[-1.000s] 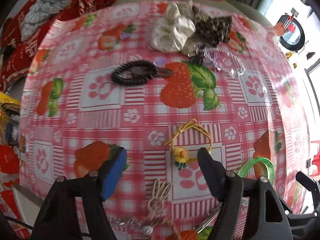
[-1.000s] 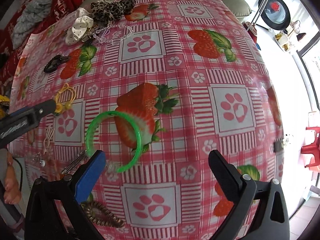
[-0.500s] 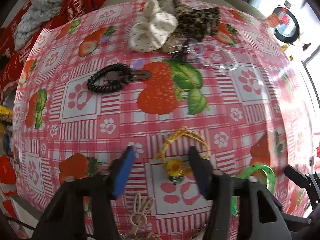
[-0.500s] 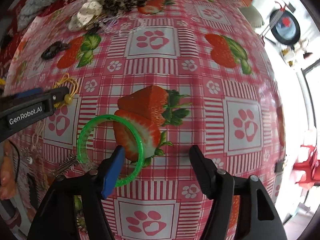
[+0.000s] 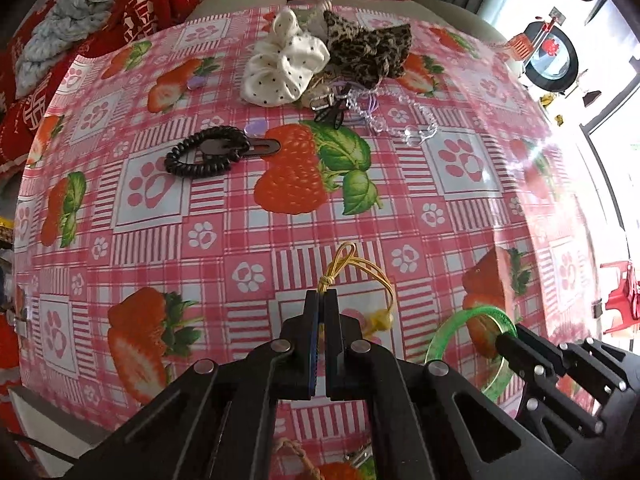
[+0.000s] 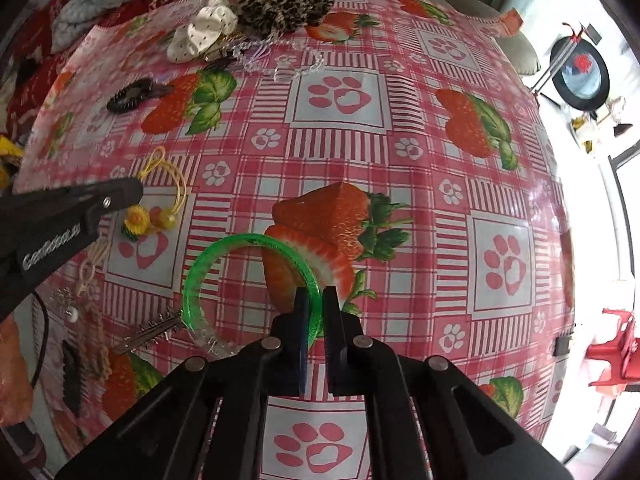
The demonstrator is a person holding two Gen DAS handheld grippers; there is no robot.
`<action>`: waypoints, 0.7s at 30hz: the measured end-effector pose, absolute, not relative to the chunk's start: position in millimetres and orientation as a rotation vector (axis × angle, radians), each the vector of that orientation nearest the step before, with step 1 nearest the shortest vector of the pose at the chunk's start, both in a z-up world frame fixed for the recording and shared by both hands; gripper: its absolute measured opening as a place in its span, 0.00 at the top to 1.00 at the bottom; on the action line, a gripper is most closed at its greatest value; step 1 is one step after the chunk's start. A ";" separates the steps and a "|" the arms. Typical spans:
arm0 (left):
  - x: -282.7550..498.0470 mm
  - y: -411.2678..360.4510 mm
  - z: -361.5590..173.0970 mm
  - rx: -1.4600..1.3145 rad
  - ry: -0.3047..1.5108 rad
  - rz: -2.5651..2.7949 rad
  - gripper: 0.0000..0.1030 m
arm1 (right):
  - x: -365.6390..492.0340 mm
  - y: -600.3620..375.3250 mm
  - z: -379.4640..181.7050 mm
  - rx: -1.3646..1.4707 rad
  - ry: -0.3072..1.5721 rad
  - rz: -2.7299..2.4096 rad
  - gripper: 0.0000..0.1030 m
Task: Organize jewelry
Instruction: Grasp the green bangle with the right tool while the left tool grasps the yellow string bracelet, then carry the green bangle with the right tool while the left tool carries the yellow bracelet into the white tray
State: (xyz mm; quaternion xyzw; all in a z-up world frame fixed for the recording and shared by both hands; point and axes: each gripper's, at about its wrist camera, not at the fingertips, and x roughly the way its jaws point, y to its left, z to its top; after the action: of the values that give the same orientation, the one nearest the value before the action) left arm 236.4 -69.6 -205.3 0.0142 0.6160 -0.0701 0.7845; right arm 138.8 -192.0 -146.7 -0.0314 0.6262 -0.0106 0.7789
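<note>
A yellow elastic hair tie [image 5: 372,272] with a sunflower charm lies on the strawberry tablecloth [image 5: 460,208]. My left gripper [image 5: 322,298] points down at the cloth and is shut on the tie's cord just below its knot. In the right wrist view the same tie [image 6: 176,184] loops out past the left gripper [image 6: 134,190]. A translucent green bangle [image 6: 200,272] lies flat to its right. My right gripper [image 6: 315,296] is shut on the bangle's right rim. The left wrist view shows the bangle [image 5: 496,314] with the right gripper [image 5: 506,340] on it.
Farther back lie a black spiral hair tie [image 5: 204,152] on a clip, a white dotted scrunchie [image 5: 284,68], a leopard scrunchie [image 5: 368,48] and a clear bead chain [image 5: 404,124]. A silver clip [image 6: 148,334] and a dark comb clip [image 6: 72,376] lie near the front left edge.
Both grippers went from wide open to shut. The left closed on the yellow tie's cord; the right shifted toward the bangle and closed on its rim.
</note>
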 end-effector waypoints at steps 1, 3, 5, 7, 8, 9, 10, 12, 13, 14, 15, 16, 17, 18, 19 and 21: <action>233.9 -68.9 -201.8 0.026 1.324 -0.155 0.93 | 138.3 -192.8 -144.8 -0.056 1.348 -0.022 0.94; 228.6 -66.5 -193.2 0.016 1.312 -0.163 0.93 | 135.2 -194.0 -138.2 -0.023 1.339 -0.014 0.94; 221.6 -63.4 -183.6 0.005 1.299 -0.171 0.93 | 134.8 -197.1 -132.5 0.001 1.332 -0.005 0.94; 214.7 -60.7 -175.0 -0.002 1.289 -0.175 0.93 | 133.1 -195.8 -124.9 0.015 1.325 -0.002 0.93; 210.8 -57.7 -169.6 -0.009 1.283 -0.176 0.93 | 131.9 -196.8 -121.5 0.028 1.324 0.003 0.93; 205.9 -54.2 -164.3 -0.016 1.278 -0.177 0.93 | 132.5 -201.7 -116.9 0.043 1.324 0.007 0.93; 201.8 -51.7 -159.7 -0.023 1.274 -0.178 0.93 | 129.2 -207.8 -110.0 0.054 1.325 0.010 0.93; 193.9 -45.0 -149.8 -0.039 1.267 -0.180 0.93 | 121.6 -211.5 -103.8 0.063 1.321 0.013 0.93; 190.6 -41.8 -145.9 -0.045 1.265 -0.180 0.93 | 114.9 -213.0 -100.1 0.065 1.317 0.016 0.93; 185.5 -37.7 -141.0 -0.052 1.262 -0.178 0.93 | 113.3 -211.4 -96.5 0.064 1.316 0.018 0.93; 181.9 -34.1 -137.1 -0.059 1.259 -0.177 0.93 | 111.5 -209.4 -93.0 0.066 1.313 0.022 0.93; 178.4 -29.9 -132.9 -0.066 1.256 -0.174 0.93 | 111.4 -207.5 -90.0 0.068 1.311 0.026 0.93; 174.2 -24.8 -128.3 -0.074 1.254 -0.168 0.93 | 109.8 -205.3 -87.8 0.071 1.309 0.031 0.93; 168.7 -19.1 -123.5 -0.083 1.252 -0.163 0.93 | 109.6 -203.1 -86.2 0.073 1.308 0.036 0.93; 163.5 -12.2 -118.8 -0.092 1.252 -0.155 0.93 | 107.9 -198.9 -83.1 0.073 1.306 0.043 0.93; 153.2 1.8 -109.4 -0.113 1.251 -0.142 0.93 | 105.1 -189.9 -77.7 0.075 1.304 0.057 0.93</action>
State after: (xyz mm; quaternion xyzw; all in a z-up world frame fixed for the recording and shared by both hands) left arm 153.2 1.8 -109.4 -0.0526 0.5848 -0.0665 0.8067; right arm 105.1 -189.9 -77.7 0.0347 0.6064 0.0263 0.7940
